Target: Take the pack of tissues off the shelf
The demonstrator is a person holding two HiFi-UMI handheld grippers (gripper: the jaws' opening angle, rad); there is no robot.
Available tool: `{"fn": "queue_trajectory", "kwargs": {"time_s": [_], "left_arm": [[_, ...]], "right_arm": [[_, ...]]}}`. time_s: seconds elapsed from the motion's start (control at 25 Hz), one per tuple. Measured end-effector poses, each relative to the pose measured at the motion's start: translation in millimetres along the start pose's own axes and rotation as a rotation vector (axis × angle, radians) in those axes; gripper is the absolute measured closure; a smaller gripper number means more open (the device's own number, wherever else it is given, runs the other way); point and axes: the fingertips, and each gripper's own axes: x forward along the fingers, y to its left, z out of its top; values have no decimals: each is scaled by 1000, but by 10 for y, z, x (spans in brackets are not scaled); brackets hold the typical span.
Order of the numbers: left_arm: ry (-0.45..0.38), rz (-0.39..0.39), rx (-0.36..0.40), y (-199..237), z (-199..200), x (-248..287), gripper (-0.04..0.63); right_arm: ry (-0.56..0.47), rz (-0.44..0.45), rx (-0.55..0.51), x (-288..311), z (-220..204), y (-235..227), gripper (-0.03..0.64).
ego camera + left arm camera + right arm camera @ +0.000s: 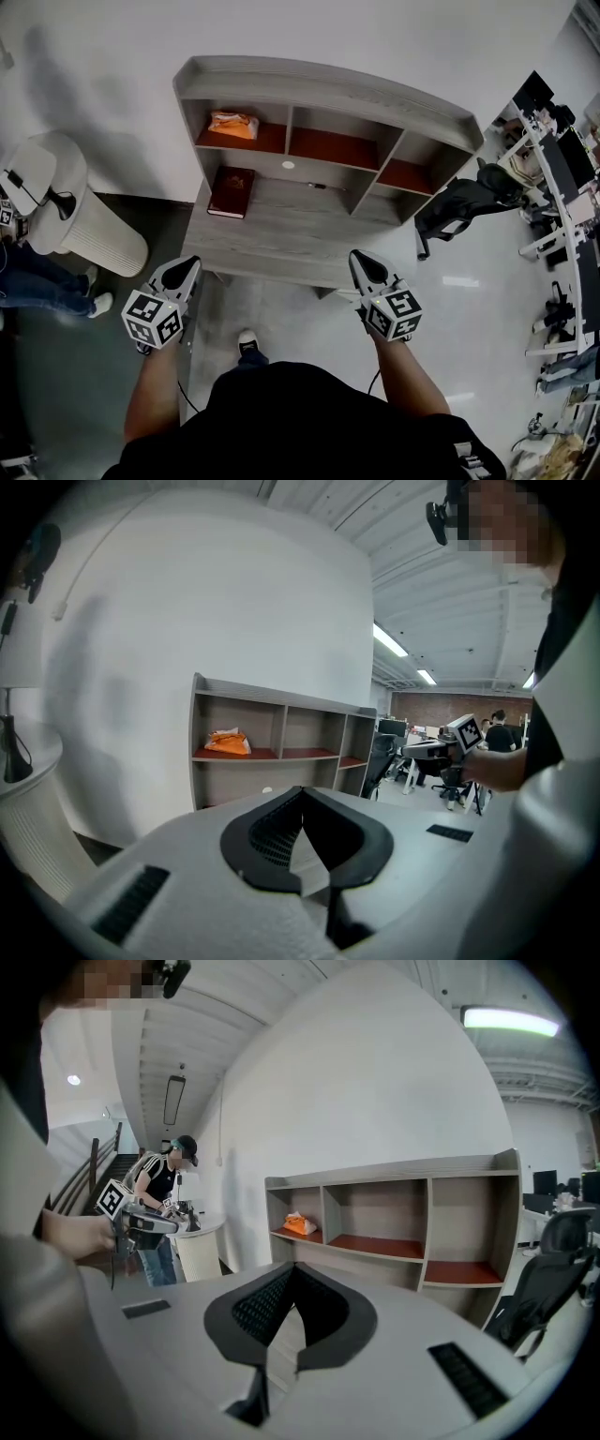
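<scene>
An orange pack of tissues (232,125) lies in the left compartment of the grey shelf unit (328,80), on its red-brown board. The left gripper view shows the pack (225,742) far ahead, and the right gripper view shows the pack (298,1225) too. My left gripper (190,265) is held in front of the desk's near edge, well short of the shelf, with its jaws together and nothing between them. My right gripper (359,257) is level with it on the right, also shut and empty. Each gripper view shows its own closed jaws: left gripper (302,794), right gripper (292,1267).
A dark red book (231,192) lies on the desk surface (281,234) below the tissues. A white ribbed round stand (80,234) is at the left, with a person (161,1206) beside it. A black office chair (464,202) stands right of the shelf, and desks (562,187) stand beyond it.
</scene>
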Motion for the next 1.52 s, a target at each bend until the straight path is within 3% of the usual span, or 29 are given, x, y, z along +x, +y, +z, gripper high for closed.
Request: {"fn": "queue_trajectory", "kwargs": {"time_s": [0.72,1.04,1.52], "left_arm": [[-6,-43,-13,1099,206,107,578],[-1,-67,5,1558,293,156,578],[-17,-131,30,1675,490,348,578]], "right_arm": [[21,-21,-36,1124,464,333,609],[3,-71,-61,1510,726,408,609],[-12,-81,-74,1830,897,479,609]]}}
